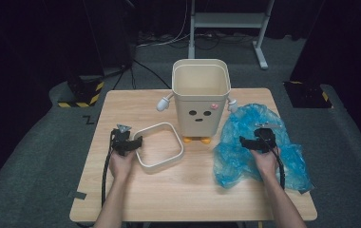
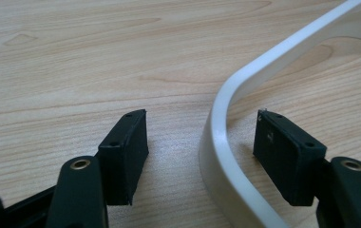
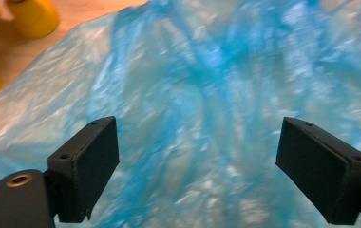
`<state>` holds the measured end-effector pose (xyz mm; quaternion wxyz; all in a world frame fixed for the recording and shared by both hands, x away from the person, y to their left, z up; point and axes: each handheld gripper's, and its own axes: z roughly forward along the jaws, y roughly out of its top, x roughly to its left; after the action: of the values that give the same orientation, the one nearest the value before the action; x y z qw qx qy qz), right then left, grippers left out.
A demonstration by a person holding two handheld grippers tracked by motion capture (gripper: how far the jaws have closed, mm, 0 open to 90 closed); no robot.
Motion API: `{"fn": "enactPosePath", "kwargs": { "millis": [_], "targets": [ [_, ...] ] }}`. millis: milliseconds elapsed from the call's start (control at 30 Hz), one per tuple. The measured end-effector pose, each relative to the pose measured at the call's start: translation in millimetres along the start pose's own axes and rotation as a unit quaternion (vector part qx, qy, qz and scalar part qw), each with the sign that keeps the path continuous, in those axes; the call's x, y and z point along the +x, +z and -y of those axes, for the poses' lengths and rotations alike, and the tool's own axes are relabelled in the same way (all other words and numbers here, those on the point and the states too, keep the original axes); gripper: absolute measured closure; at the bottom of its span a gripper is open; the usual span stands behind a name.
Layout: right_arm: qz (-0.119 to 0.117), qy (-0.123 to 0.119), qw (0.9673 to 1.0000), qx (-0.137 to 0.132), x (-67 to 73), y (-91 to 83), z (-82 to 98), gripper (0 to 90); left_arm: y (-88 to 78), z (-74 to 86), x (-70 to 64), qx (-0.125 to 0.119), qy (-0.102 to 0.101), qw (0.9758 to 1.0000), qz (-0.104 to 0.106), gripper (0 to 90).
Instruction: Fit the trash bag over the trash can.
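- The table (image 1: 178, 190) was evenly and brightly lit from above, while the room around it sank into near black.
- Shadows were soft and short; a faint one lay under the white ring (image 2: 226, 156) in the left gripper view.
- The high view was slightly soft and grainy.
- The blue plastic bag (image 3: 207, 104) looked smeared and out of focus in the right gripper view, with pale sheen on its folds.
- The wood grain was sharp in the left gripper view.

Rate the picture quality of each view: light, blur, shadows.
High view: light wooden table evenly lit, surroundings dark, the cream face-printed bin sharp. Left gripper view: crisp, soft shadow beside the cream rounded-square plastic ring. Right gripper view: crumpled translucent blue plastic bag smeared and soft with pale glare patches; the black pads sharper.
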<state>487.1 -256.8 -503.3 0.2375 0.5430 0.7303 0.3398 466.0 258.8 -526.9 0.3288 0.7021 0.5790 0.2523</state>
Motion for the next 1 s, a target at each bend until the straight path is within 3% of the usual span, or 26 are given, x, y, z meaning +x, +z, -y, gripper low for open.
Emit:
{"fn": "enactPosePath", "kwargs": {
  "millis": [100,233,433,600,667,767,867,1000],
  "targets": [
    [0.013,0.006,0.9998,-0.016,-5.8,-1.4,-6.2,12.9,0.0,0.0,-0.3,0.000,0.001,1.0000,-0.001,36.3],
    [0.019,0.019,0.9996,-0.006,-12.7,7.7,-14.2,11.1,0.2,-0.2,-0.7,0.001,0.001,1.0000,-0.002,36.3],
    [0.019,0.029,0.9992,-0.019,-14.7,22.6,-19.4,10.3,0.5,-0.3,-1.4,0.001,0.004,1.0000,-0.006,36.3],
    [0.015,0.042,0.9990,0.010,-17.4,38.7,-10.7,10.2,0.5,-0.3,-1.8,0.001,0.004,1.0000,-0.006,36.3],
    [0.028,0.030,0.9991,0.014,-15.7,41.6,-9.0,10.8,0.5,-0.3,-1.9,0.002,0.004,1.0000,-0.006,36.3],
    [0.038,0.011,0.9991,0.017,-11.2,42.6,-9.6,16.3,0.5,-0.3,-2.1,0.002,0.005,1.0000,-0.007,36.3],
    [0.035,0.007,0.9993,0.012,-9.4,42.3,-9.8,22.5,0.5,-0.3,-1.9,0.002,0.004,1.0000,-0.007,36.3],
    [0.016,-0.008,0.9998,0.008,-5.5,40.9,-11.5,41.9,0.4,-0.3,-1.0,0.001,0.003,1.0000,-0.003,36.3]
  ]
}}
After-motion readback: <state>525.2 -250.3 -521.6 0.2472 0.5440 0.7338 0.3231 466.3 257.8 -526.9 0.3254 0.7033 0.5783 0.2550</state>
